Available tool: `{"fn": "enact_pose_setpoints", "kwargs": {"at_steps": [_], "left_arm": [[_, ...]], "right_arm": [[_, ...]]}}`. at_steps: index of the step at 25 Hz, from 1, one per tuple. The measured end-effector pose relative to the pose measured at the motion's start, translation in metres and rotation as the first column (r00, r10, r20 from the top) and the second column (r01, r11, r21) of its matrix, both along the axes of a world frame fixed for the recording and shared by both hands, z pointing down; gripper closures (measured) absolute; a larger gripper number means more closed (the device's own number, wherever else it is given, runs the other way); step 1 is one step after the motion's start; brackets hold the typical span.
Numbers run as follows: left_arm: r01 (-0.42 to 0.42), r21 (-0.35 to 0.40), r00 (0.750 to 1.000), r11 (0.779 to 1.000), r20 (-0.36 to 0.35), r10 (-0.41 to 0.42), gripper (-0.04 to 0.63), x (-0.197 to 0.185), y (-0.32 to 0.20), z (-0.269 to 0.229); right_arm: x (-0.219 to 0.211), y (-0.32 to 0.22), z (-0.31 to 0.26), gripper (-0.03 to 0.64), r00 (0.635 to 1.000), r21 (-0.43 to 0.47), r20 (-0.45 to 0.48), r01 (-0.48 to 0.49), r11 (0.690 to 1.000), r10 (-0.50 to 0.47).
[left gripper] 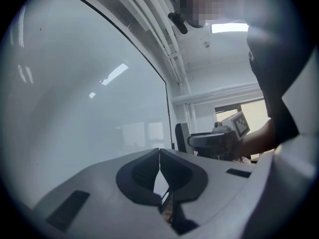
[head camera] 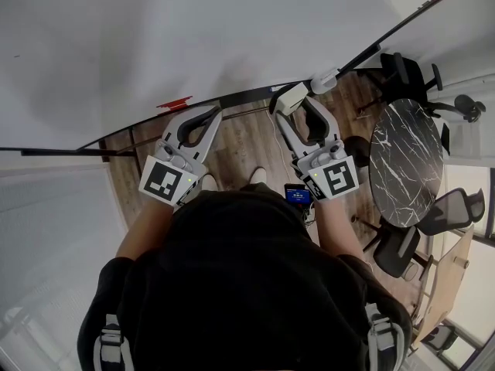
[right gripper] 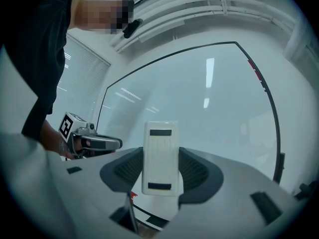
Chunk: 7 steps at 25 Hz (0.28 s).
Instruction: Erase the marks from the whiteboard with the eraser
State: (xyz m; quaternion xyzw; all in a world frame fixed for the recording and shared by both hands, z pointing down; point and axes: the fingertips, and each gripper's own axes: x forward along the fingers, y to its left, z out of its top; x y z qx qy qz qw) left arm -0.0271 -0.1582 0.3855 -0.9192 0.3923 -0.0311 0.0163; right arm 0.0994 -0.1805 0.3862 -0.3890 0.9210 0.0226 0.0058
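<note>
The whiteboard fills the top of the head view and looks almost blank; one tiny dark speck shows at its far left. My right gripper is shut on a white eraser, held just below the board's lower edge. In the right gripper view the eraser stands upright between the jaws, facing the whiteboard. My left gripper is shut with nothing in it, tips close to the board's bottom frame. In the left gripper view its jaws meet in front of the whiteboard.
A red marker lies on the board's lower ledge, and a second white block sits further right on it. A round black marble table with office chairs stands on the wooden floor at right. A phone hangs at the person's waist.
</note>
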Motion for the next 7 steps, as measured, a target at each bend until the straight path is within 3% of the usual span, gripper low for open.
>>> {"fn": "enact_pose_setpoints", "kwargs": {"at_steps": [7], "left_arm": [[0.001,-0.002,1.0,1.0,-0.001,-0.001,0.59,0.0005,0.0001,0.0013]], "right_arm": [[0.0028,-0.0002,0.0008,0.397,1.0,0.002,0.0,-0.008,1.0,0.008]]}}
